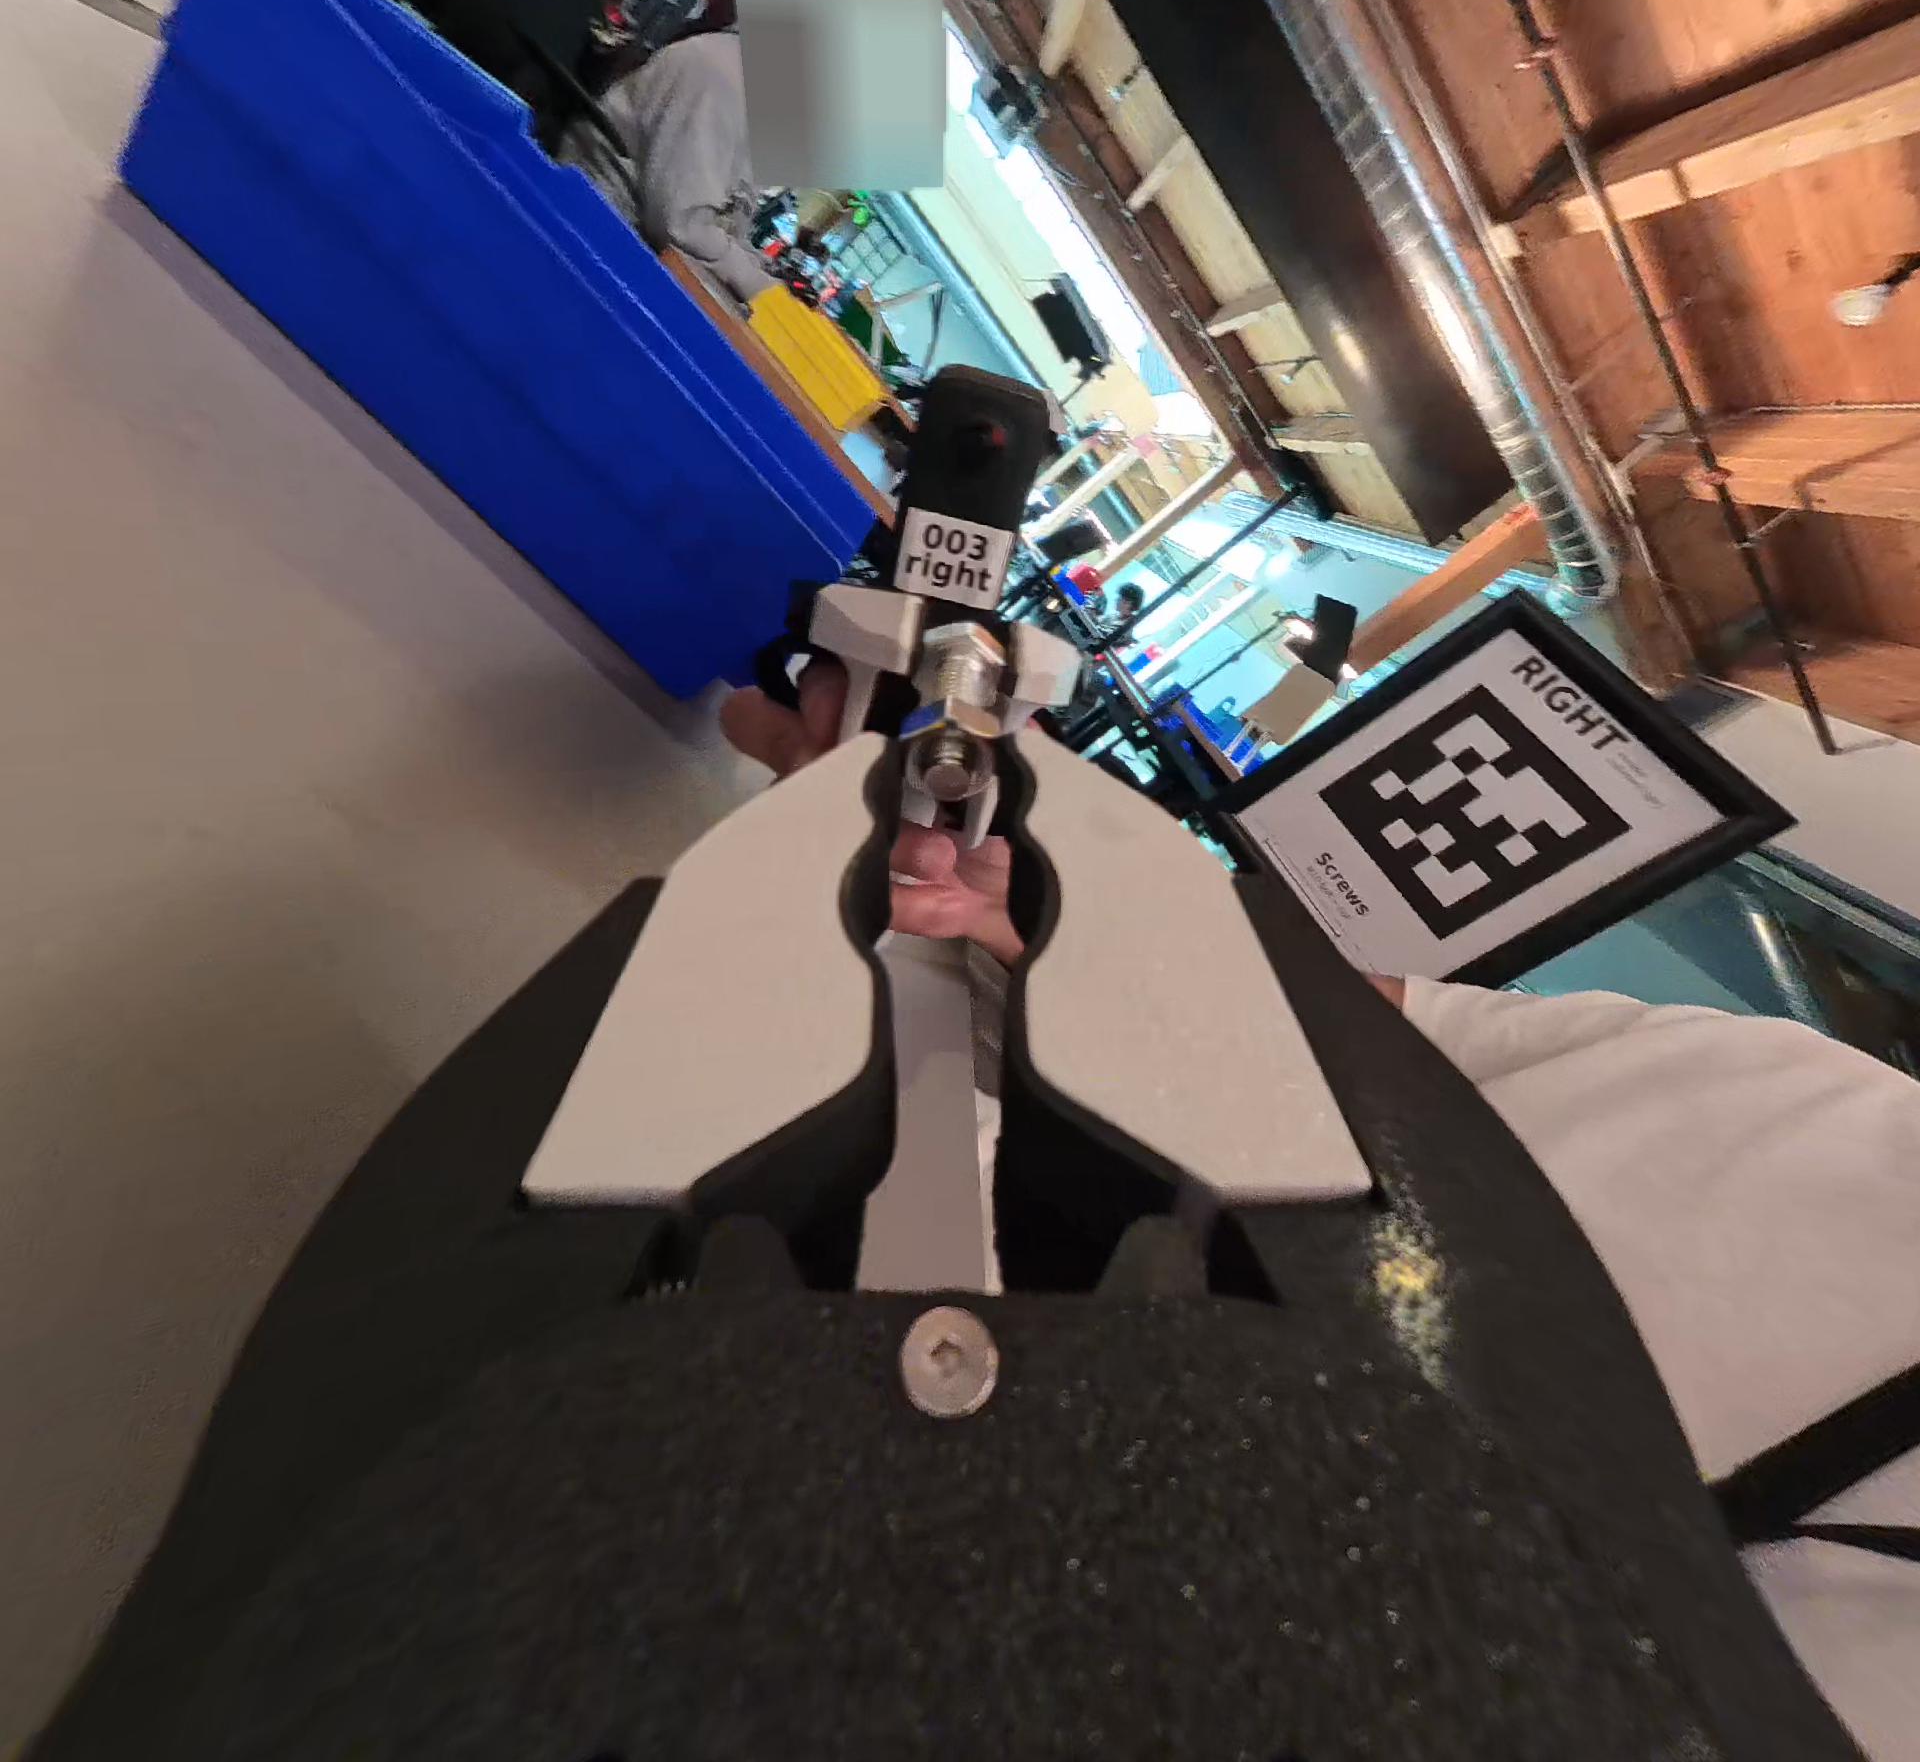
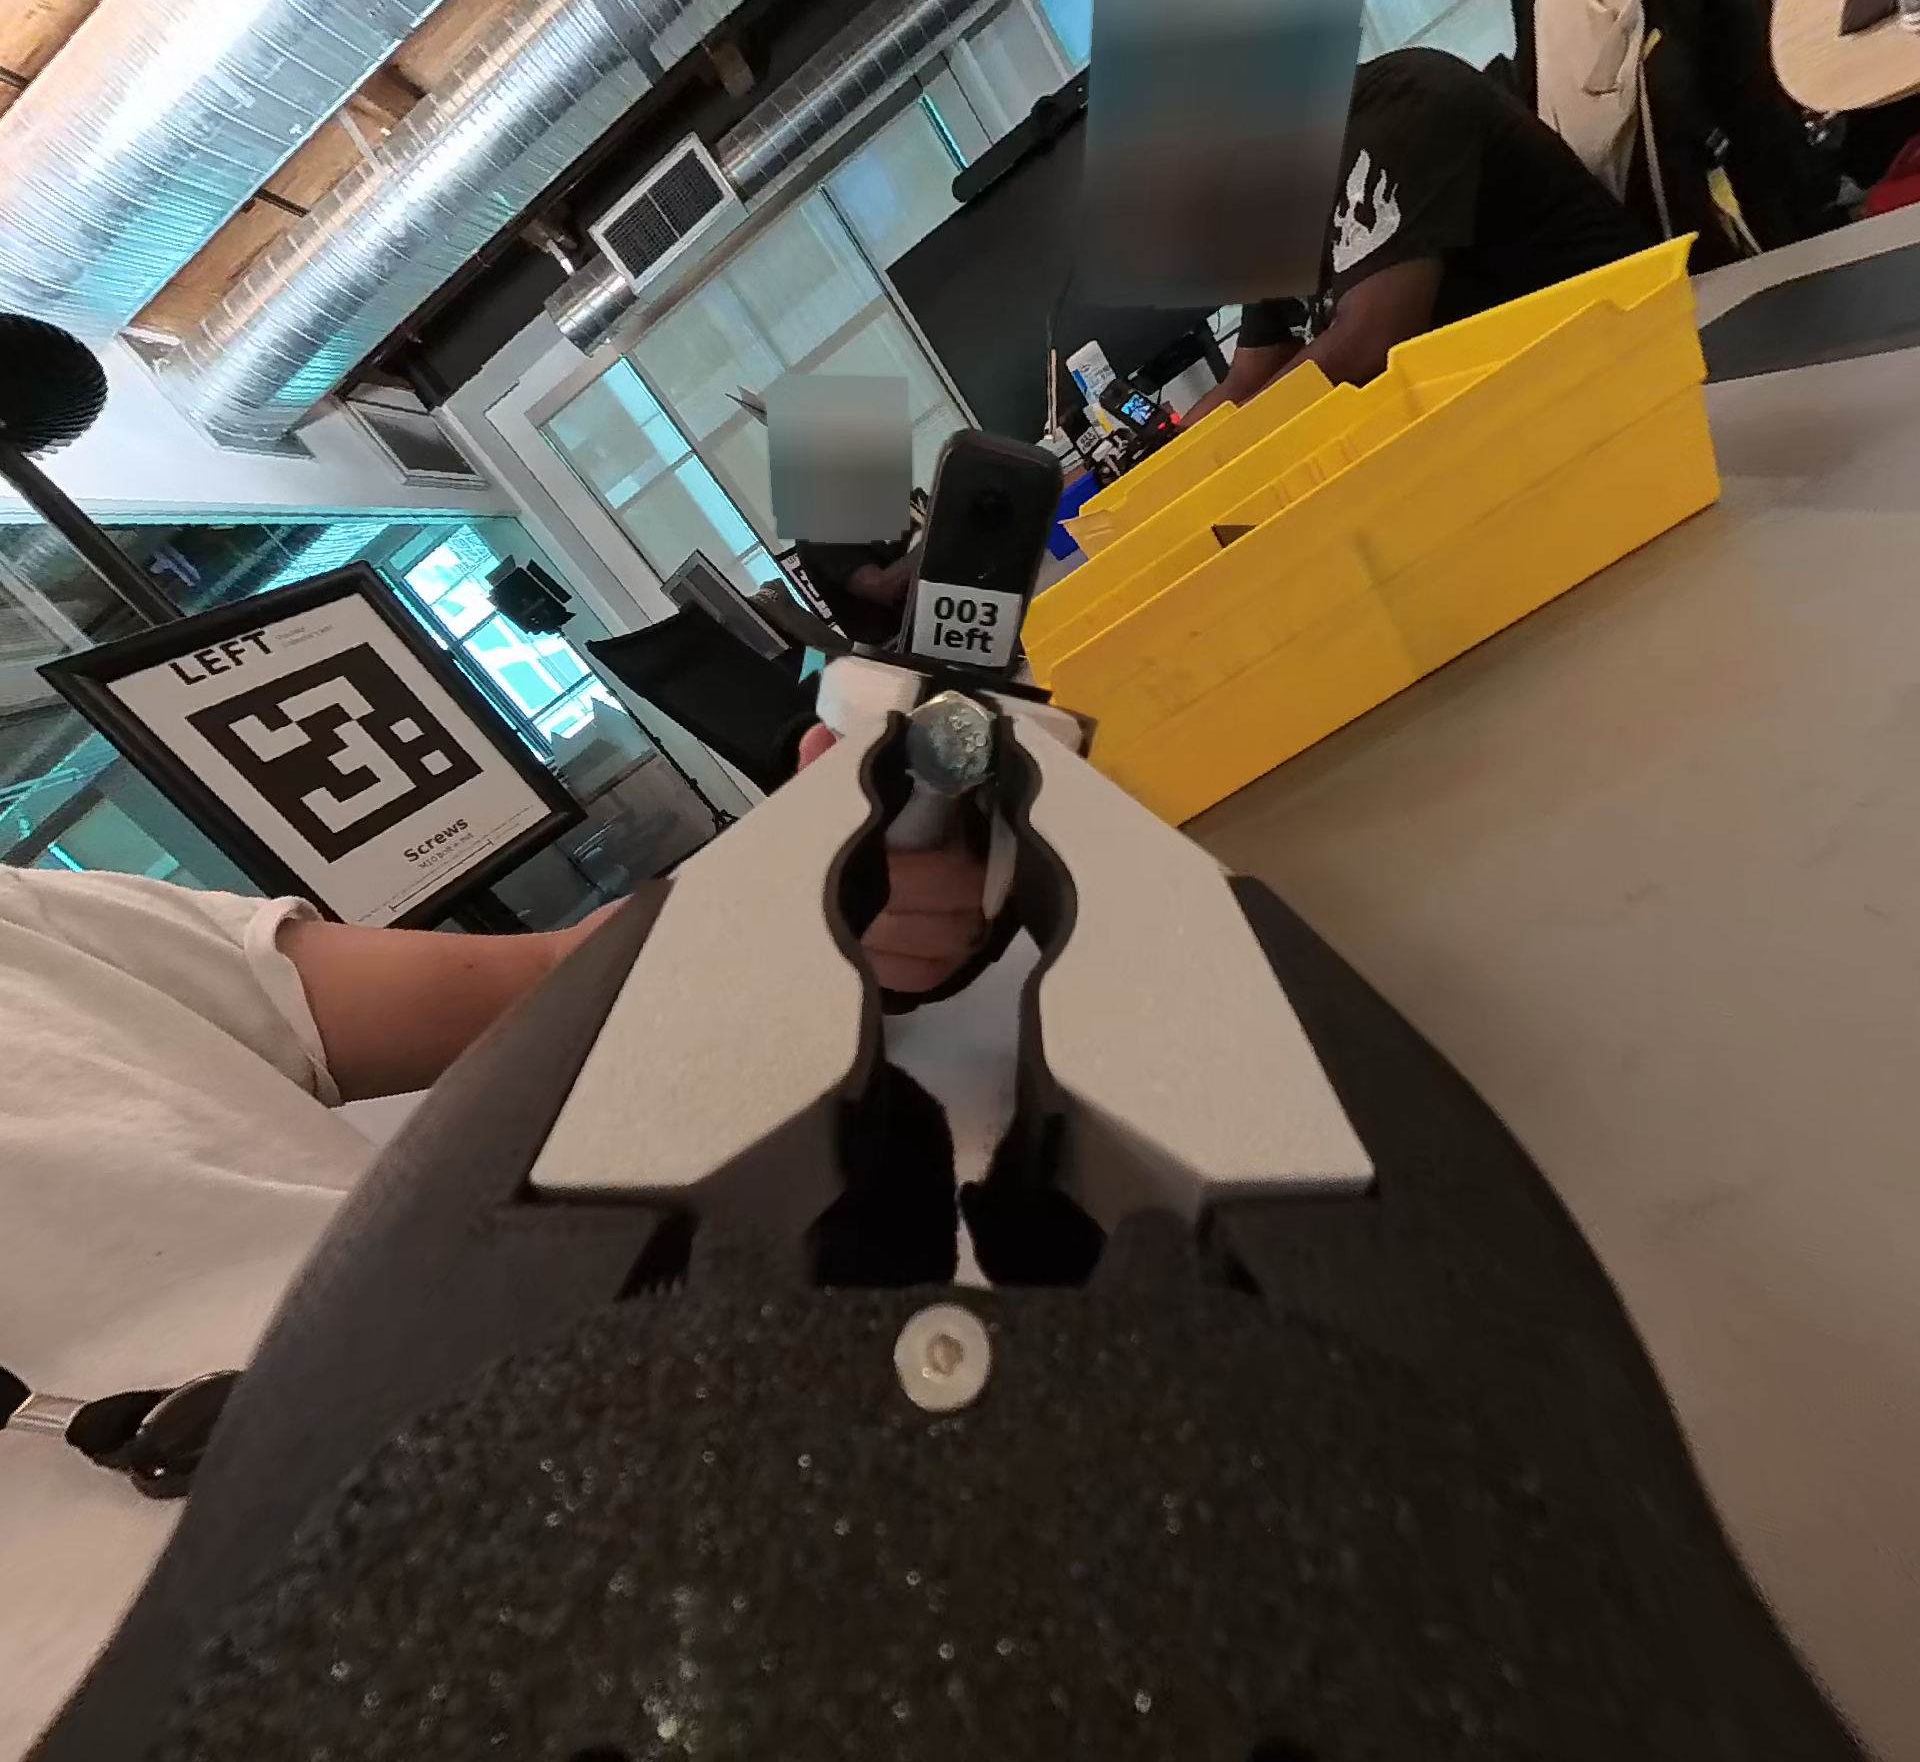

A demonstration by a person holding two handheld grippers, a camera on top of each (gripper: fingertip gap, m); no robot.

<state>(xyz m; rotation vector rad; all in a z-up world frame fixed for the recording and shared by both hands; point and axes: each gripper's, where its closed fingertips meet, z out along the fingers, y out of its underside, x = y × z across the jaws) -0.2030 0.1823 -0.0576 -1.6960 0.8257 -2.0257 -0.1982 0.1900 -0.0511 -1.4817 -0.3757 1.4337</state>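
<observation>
The two grippers face each other, tip to tip, above a grey table (image 2: pixel 1621 933). My right gripper (image 2: pixel 951 751) is shut on the hex head of a silver bolt (image 2: pixel 951 738). In the left wrist view the same bolt (image 1: pixel 961 663) sits between the right gripper's white fingers (image 1: pixel 864 634), with its threaded end pointing at my left camera. A silver nut (image 1: pixel 951 713) is threaded on that end. My left gripper (image 1: pixel 948 762) is closed around the nut and the bolt's tip. A person's hand (image 1: pixel 951 891) shows behind the fingers.
A blue bin (image 1: pixel 416 258) stands on the table at upper left in the left wrist view. Yellow bins (image 2: pixel 1403 559) stand at right in the right wrist view. Framed marker signs (image 1: pixel 1486 798) (image 2: pixel 312 746) stand nearby. A white sleeve (image 2: pixel 135 1037) and seated people are behind. The tips of both grippers are at nearly the same place.
</observation>
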